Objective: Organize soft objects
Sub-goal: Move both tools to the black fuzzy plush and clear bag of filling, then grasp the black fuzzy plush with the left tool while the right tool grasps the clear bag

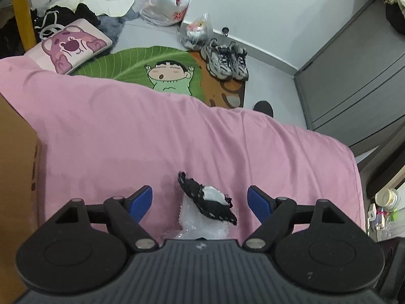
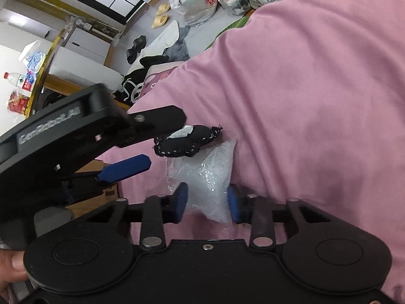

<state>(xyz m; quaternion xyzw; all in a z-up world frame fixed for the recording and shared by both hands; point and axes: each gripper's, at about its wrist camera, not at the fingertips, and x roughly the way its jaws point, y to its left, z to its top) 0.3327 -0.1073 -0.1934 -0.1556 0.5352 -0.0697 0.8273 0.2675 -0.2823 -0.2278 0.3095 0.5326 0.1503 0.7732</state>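
Observation:
A small black stuffed pouch with a white patch (image 1: 207, 200) sits on top of a clear plastic bag of white filling (image 1: 202, 224), over a pink blanket (image 1: 152, 131). My left gripper (image 1: 200, 200) is open, with its blue pads (image 1: 140, 200) on either side of the pouch. In the right wrist view my right gripper (image 2: 208, 202) is shut on the plastic bag (image 2: 207, 179). The black pouch (image 2: 184, 140) rests on the bag's far end. The left gripper (image 2: 141, 147) shows there, open around the pouch.
A cardboard box (image 1: 15, 167) stands at the left. On the floor beyond lie a green cartoon rug (image 1: 141, 63), a pink bear cushion (image 1: 71, 44), sneakers (image 1: 225, 59), plastic bags (image 1: 167, 0), dark clothes (image 1: 63, 15) and slippers. A grey cabinet (image 1: 354, 76) stands at the right.

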